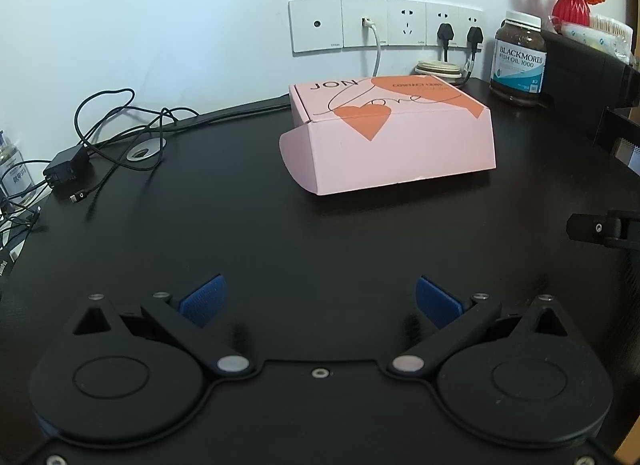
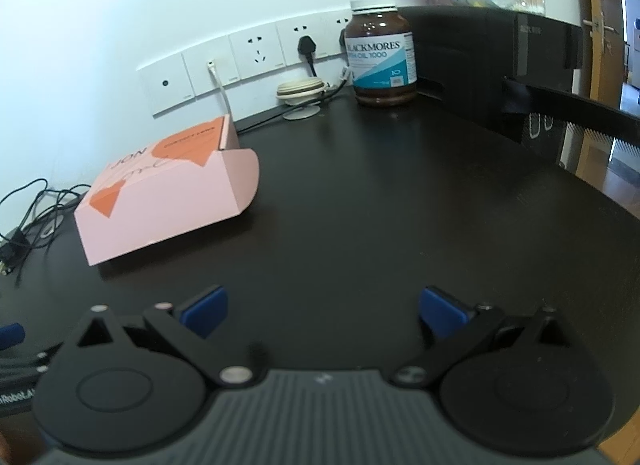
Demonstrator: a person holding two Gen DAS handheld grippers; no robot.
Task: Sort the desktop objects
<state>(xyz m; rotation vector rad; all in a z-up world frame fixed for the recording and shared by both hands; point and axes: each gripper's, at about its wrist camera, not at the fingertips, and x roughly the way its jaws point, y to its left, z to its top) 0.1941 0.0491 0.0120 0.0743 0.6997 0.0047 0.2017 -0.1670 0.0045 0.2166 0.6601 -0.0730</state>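
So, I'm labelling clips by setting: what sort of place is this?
Probably a home or office desk: a dark desktop against a wall socket strip, with tangled charger cables and a fish oil bottle.

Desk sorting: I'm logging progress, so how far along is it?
Nothing looks sorted yet. The pink box lies mid-desk, closed, and the fish oil bottle stands by the wall sockets, with loose cables at the desk's left. Nothing is in hand: the left gripper and right gripper hover with jaws open and empty. All of the sorting appears left.
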